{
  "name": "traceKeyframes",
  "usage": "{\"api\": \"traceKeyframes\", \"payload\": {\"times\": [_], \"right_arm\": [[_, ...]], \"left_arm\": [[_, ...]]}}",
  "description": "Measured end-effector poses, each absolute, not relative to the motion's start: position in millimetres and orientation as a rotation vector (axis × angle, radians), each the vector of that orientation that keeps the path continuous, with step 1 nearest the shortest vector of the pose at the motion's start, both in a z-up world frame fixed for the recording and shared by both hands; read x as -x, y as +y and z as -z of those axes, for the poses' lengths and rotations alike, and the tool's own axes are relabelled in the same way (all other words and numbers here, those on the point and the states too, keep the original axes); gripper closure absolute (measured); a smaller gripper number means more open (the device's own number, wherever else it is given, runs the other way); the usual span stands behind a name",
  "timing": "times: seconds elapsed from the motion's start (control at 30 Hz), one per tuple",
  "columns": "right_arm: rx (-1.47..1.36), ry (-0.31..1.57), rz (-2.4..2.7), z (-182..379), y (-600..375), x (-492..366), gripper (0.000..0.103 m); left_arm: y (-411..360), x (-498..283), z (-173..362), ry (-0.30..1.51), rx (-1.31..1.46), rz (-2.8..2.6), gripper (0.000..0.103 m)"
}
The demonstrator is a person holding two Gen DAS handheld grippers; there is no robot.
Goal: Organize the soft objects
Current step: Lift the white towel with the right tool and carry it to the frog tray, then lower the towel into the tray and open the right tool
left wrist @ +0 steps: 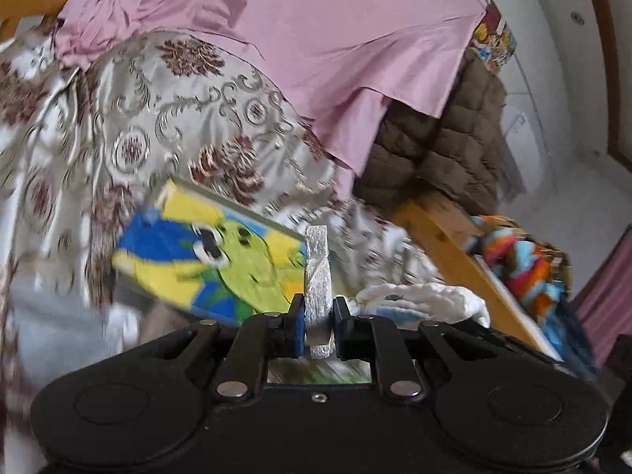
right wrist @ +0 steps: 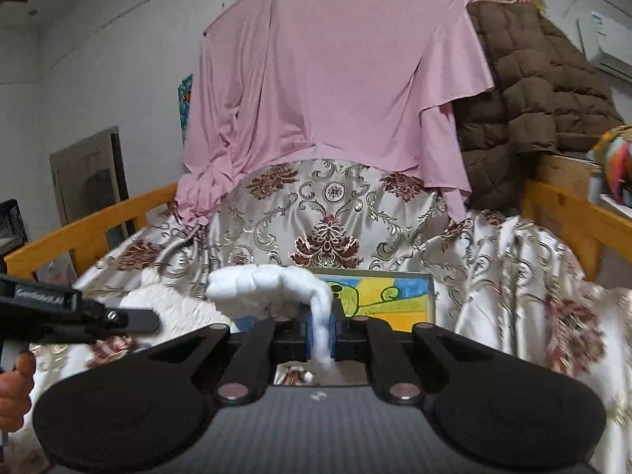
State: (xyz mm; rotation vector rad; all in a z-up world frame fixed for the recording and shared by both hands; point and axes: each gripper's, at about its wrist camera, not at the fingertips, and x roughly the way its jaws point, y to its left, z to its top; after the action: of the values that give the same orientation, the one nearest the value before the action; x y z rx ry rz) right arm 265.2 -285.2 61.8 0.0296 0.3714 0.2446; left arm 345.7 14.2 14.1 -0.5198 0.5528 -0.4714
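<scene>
My left gripper point(left wrist: 319, 322) is shut on the silver edge point(left wrist: 317, 276) of a framed cartoon picture point(left wrist: 205, 260) with a green figure on yellow and blue, held tilted over the patterned bedspread point(left wrist: 158, 126). My right gripper point(right wrist: 320, 331) is shut on a fluffy white soft cloth point(right wrist: 268, 286), which drapes left over the fingers. The same white cloth shows in the left wrist view point(left wrist: 422, 300), right of my fingers. The picture point(right wrist: 395, 296) lies just beyond the right gripper. The left gripper's body point(right wrist: 59, 312) enters the right wrist view at the left edge.
A pink sheet point(right wrist: 335, 79) hangs over the back of the bed. A brown quilted blanket point(right wrist: 545, 91) is piled at the right. Wooden bed rails point(right wrist: 91, 225) run along both sides. A colourful soft toy point(left wrist: 521, 260) sits beyond the right rail.
</scene>
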Motion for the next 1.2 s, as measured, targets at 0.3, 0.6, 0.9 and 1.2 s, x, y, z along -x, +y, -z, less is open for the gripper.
{"api": "traceKeyframes", "payload": {"times": [0.3,0.6,0.9,1.2], "right_arm": [[-0.017,0.448,-0.104,-13,-260,-386,0.094],[-0.060,0.528,-0.128,33,-223,-441,0.094],[-0.012,0.603,-0.187,43,-194,-434,0.085],[-0.014,0.635,-0.218,47,-194,-427,0.046]], "left_arm": [[-3,-441,25,0.573,0.332,0.361,0.088],[-5,-465,43,0.686,0.211,0.293,0.088],[9,-460,55,0.797,0.301,0.209,0.080],[17,-437,44,0.749,0.312,0.160,0.031]]}}
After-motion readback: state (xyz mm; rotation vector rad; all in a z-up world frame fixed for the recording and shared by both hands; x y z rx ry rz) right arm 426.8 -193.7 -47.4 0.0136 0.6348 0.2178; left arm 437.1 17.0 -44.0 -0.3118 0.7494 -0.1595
